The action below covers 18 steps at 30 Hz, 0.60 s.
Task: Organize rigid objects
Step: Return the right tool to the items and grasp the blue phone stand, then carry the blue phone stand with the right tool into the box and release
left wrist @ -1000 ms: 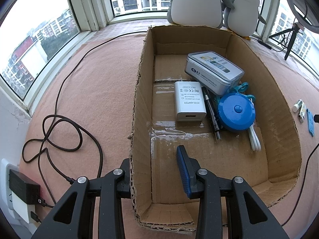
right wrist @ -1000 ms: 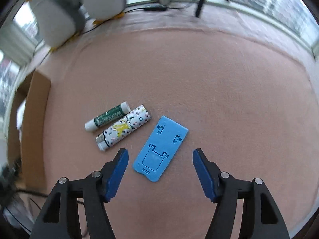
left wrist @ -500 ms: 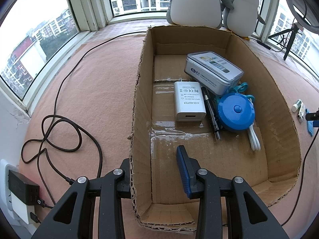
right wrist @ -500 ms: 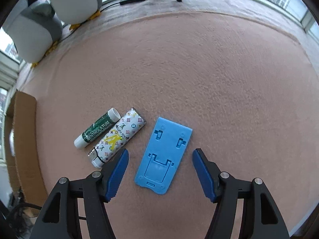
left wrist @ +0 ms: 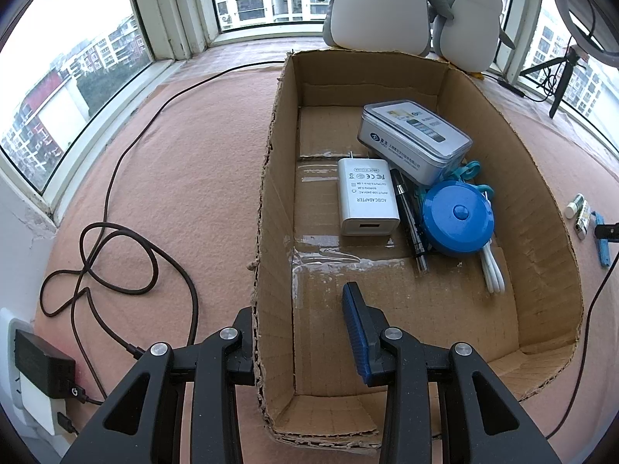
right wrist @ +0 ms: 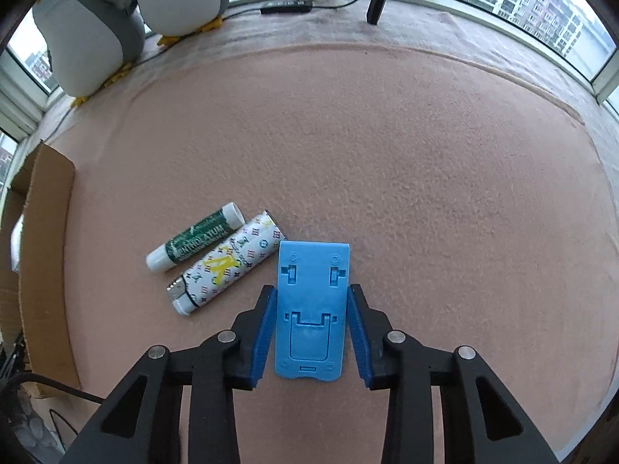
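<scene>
Since a second ago only the right side has moved: the left tool [left wrist: 305, 332] keeps its place straddling the near left wall of the cardboard box [left wrist: 541, 208], one finger outside and one inside with a clear gap beside the card, seemingly to steady the box that already holds an adapter [left wrist: 366, 201], a tin [left wrist: 414, 137] and a blue round case [left wrist: 457, 218]. Over on the carpet the right tool [right wrist: 311, 332] has dropped and closed in around the blue phone stand [right wrist: 311, 309], its pads just beside both long edges but apparently not yet clamped, lined up lengthwise for a firm pinch. Left of the stand lie the lip balm [right wrist: 195, 241] and the patterned lighter [right wrist: 228, 263], still waiting.
</scene>
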Motion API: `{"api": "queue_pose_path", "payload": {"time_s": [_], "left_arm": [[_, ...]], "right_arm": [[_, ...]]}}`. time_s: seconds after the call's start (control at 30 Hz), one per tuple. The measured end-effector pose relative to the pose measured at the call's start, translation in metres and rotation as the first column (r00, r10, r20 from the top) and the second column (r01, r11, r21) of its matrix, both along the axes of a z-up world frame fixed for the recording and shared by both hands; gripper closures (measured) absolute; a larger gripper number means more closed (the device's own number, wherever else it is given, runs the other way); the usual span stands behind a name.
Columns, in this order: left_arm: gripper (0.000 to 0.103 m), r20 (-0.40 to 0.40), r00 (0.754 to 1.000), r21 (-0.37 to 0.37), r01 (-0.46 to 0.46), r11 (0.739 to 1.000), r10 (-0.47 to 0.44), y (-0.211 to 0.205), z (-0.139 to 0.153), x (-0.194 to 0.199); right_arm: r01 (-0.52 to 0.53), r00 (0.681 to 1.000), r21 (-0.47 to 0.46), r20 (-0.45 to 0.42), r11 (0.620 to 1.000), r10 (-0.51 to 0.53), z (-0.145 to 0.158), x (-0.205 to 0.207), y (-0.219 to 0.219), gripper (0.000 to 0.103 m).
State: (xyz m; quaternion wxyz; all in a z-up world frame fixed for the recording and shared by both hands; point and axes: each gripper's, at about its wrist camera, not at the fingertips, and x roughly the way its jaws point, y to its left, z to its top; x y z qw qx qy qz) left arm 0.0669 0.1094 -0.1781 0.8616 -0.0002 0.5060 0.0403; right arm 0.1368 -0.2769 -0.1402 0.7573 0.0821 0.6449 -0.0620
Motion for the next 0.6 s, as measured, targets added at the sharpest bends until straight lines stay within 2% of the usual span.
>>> {"api": "queue_pose_path", "payload": {"time_s": [0.2, 0.3, 0.47, 0.6], "left_arm": [[0.066, 0.001, 1.000, 0.001, -0.002, 1.000, 0.002, 0.000, 0.000, 0.000], [0.066, 0.001, 1.000, 0.002, -0.002, 1.000, 0.002, 0.000, 0.000, 0.000], [0.066, 0.001, 1.000, 0.002, -0.002, 1.000, 0.002, 0.000, 0.000, 0.000], [0.066, 0.001, 1.000, 0.002, -0.002, 1.000, 0.002, 0.000, 0.000, 0.000]], "right_arm": [[-0.012, 0.997, 0.026, 0.082, 1.000, 0.009, 0.026, 0.005, 0.012, 0.070], [-0.057, 0.990, 0.047, 0.130, 0.997, 0.051, 0.042, 0.013, 0.030, 0.070], [-0.191, 0.959, 0.116, 0.233, 0.975, 0.160, 0.071, 0.029, 0.086, 0.070], [-0.329, 0.916, 0.163, 0.293, 0.930, 0.273, 0.083, 0.040, 0.147, 0.070]]}}
